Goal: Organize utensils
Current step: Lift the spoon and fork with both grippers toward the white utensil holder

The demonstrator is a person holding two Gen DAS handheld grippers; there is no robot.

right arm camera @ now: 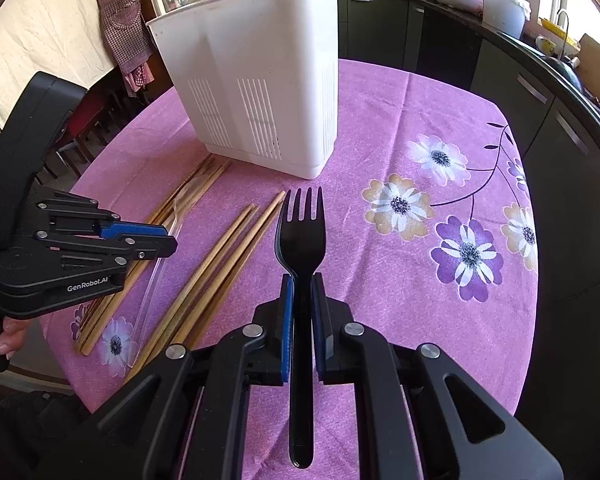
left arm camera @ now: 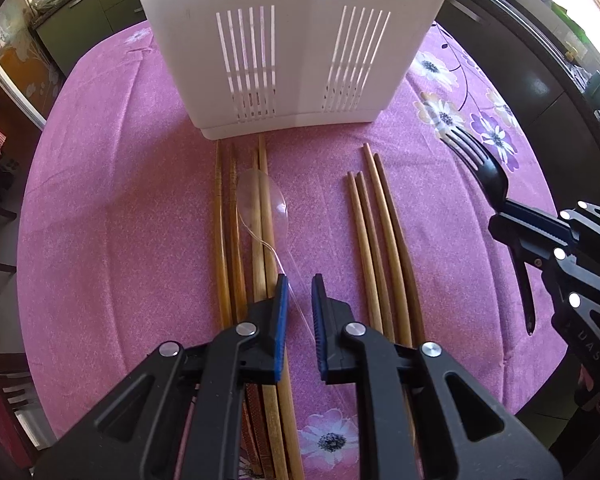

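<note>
My right gripper [right arm camera: 302, 280] is shut on the handle of a black plastic fork [right arm camera: 302, 240], tines pointing away, lifted off the purple tablecloth; the left wrist view shows the fork [left arm camera: 488, 172] at right. My left gripper [left arm camera: 300, 284] is shut to a narrow gap and hangs just over the thin handle of a clear plastic spoon [left arm camera: 260, 200], which lies on the table across wooden chopsticks [left arm camera: 224, 220]. Nothing is gripped in it. More chopsticks [left arm camera: 376, 240] lie to the right. A white slotted utensil holder [right arm camera: 260, 100] stands upright beyond them.
The round table wears a purple flowered cloth [right arm camera: 440, 200]. Dark kitchen cabinets [right arm camera: 540, 100] and a counter with appliances curve around the right. Chairs [right arm camera: 84, 128] and a hanging checked apron stand at the left. A hand [right arm camera: 8, 336] holds the left gripper.
</note>
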